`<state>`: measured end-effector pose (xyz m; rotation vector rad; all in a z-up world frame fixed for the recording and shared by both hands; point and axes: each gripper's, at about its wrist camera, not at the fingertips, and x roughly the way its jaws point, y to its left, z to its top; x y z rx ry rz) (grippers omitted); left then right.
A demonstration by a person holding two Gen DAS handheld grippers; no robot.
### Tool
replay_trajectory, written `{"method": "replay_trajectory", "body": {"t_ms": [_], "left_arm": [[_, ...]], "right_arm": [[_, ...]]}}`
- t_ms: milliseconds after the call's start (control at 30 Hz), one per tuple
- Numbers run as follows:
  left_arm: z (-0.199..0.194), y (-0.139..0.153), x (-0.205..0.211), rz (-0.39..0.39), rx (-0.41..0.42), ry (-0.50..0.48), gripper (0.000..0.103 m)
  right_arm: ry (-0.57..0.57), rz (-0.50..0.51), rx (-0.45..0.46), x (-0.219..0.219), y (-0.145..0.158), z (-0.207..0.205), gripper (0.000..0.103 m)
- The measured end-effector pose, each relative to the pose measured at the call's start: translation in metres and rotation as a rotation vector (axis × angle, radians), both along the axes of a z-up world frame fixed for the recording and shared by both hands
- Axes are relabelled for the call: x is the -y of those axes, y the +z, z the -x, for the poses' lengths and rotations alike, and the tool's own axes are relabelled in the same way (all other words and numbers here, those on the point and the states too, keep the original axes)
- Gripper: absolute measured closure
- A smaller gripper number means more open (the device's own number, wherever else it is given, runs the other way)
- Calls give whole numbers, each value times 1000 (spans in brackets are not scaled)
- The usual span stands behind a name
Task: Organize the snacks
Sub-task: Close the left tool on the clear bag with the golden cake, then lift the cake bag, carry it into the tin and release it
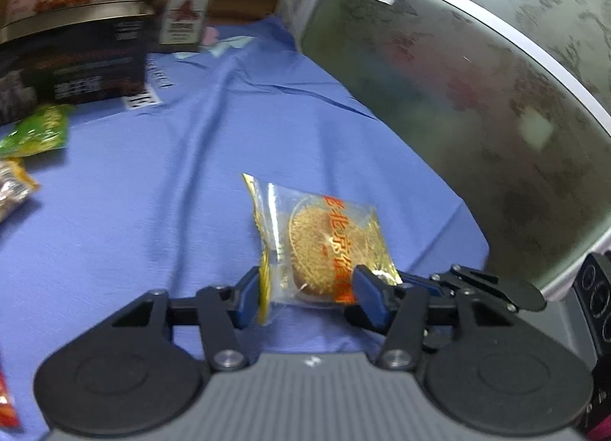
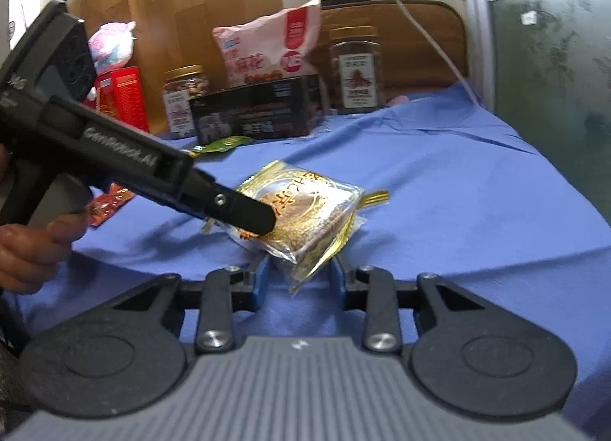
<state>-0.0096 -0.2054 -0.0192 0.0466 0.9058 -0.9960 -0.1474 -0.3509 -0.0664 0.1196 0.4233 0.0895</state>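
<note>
A clear packet with gold trim and a round brown mooncake (image 1: 328, 242) sits tilted on the blue cloth (image 1: 160, 188). My left gripper (image 1: 307, 297) has its blue pads against the packet's two sides. In the right wrist view the same mooncake packet (image 2: 305, 208) lies just ahead. The left gripper's black finger (image 2: 244, 211) reaches over it from the left. My right gripper (image 2: 298, 274) holds the packet's near corner between its blue pads, which appear to touch it. One right gripper finger (image 1: 420, 282) shows beside the packet in the left wrist view.
At the back stand a black box (image 2: 256, 112), a pink bag (image 2: 267, 51), two jars (image 2: 357, 70) and a red box (image 2: 122, 97). A green packet (image 2: 221, 145) and a red wrapper (image 2: 109, 204) lie on the cloth. A person's hand (image 2: 34, 246) is at left, a mottled green panel (image 1: 477, 78) at right.
</note>
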Motion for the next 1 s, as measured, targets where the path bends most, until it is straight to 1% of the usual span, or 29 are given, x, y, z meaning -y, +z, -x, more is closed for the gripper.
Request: {"method": "replay_trajectory", "body": {"t_ms": [100, 200, 267, 333, 400, 467, 567, 700, 800, 900, 933, 1000], "left_arm": [[6, 5, 10, -5, 21, -25, 57], [8, 16, 14, 0, 31, -32, 58], [6, 29, 14, 13, 48, -25, 58], [3, 47, 13, 24, 82, -17, 58], [-5, 75, 12, 40, 131, 0, 58], [-11, 105, 9, 66, 193, 23, 58], [-19, 158, 2, 91, 325, 74, 58], [-30, 216, -7, 100, 477, 154, 58], [-50, 245, -15, 99, 556, 197, 58], [-78, 254, -24, 84, 574, 238, 58], [-86, 253, -26, 75, 575, 249, 58], [-111, 243, -30, 52, 563, 277, 58]], "right_arm": [[-13, 2, -5, 5, 2, 4, 73], [-9, 17, -4, 7, 8, 6, 74], [3, 17, 1, 11, 17, 3, 74], [24, 28, 15, 14, 31, -4, 74], [53, 48, 38, 16, 52, -14, 75], [81, 76, 81, 18, 80, -29, 75], [121, 125, 172, 17, 125, -51, 75], [179, 157, 277, 11, 184, -88, 75], [215, 212, 340, 1, 217, -114, 75], [239, 236, 360, -9, 237, -146, 75], [246, 239, 357, -13, 240, -160, 75], [257, 247, 346, -21, 236, -180, 75]]}}
